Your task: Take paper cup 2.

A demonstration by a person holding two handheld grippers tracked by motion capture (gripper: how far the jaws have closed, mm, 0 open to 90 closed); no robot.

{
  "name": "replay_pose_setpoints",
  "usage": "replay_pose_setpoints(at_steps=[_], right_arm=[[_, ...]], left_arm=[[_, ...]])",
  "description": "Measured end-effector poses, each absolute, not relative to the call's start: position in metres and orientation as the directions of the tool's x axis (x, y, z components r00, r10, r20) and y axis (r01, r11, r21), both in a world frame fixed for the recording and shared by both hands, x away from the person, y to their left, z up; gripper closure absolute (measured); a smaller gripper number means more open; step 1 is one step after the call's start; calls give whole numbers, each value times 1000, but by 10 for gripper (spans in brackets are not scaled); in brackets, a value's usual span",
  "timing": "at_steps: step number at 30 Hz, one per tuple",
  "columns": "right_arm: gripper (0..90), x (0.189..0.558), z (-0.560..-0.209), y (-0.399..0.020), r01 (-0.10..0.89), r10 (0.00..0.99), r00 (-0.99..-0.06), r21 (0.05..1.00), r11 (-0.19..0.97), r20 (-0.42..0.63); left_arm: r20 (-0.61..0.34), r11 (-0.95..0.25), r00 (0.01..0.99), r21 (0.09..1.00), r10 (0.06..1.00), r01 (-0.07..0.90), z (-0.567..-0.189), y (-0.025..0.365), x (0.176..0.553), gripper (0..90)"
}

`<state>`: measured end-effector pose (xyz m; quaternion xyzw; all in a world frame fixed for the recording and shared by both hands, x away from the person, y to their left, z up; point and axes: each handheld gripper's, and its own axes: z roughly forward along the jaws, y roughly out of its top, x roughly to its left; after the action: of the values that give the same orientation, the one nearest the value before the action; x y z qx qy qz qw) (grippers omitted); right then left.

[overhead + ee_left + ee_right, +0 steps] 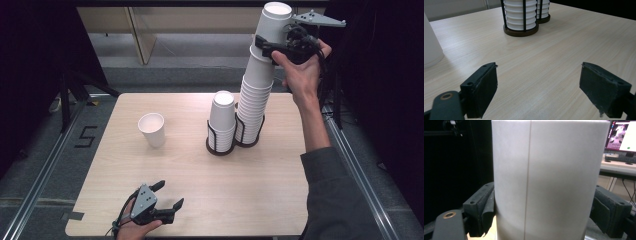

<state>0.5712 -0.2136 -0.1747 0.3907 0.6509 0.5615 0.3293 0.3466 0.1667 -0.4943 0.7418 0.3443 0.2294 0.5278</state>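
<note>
The top cup [276,20] sits upside down at the head of the tall stack [255,95], which leans a little to the right as it climbs from its black holder [248,141] at the right middle of the table [125,200]. The right gripper [267,50] is clamped on this cup from the right, high above the table, one jaw in front of the cup wall. In the right gripper view the cup [549,180] stands between the two jaws and both pads press its white sides; its seam runs straight down the wall.

Just left of the tall stack stands a short stack [222,120] in its own holder [220,147], the two bases touching. Well apart to the left, a single cup [152,129] stands upright and open on the bare wood.

The left gripper [169,195] rests at the near edge of the table, jaws spread with nothing between them. In the left gripper view its pads stand wide over bare wood, the short stack [520,15] ahead of them and the single cup [430,47] at the left edge.
</note>
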Motion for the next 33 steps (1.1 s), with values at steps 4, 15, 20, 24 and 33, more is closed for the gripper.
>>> replay_pose_setpoints(at_steps=[4, 15, 20, 24, 33], right_arm=[[166, 565, -163, -215, 118, 878, -480, 991, 61, 4], [166, 544, -140, -221, 70, 869, -494, 995, 73, -29], [166, 528, -144, -220, 78, 843, -537, 994, 77, -23], [166, 512, -158, -215, 97, 806, -592, 990, 103, -26], [166, 473, -197, -196, 100, 714, -700, 989, 110, -9]], left_arm=[[-21, -211, 655, 939, 756, 273, -494, 167, 346, 144], [-19, -213, 656, 939, 755, 272, -495, 166, 346, 144], [-20, -212, 655, 938, 755, 273, -495, 166, 346, 144], [-18, -217, 657, 937, 754, 274, -495, 166, 346, 144], [-22, -208, 655, 940, 755, 271, -496, 165, 347, 144]])
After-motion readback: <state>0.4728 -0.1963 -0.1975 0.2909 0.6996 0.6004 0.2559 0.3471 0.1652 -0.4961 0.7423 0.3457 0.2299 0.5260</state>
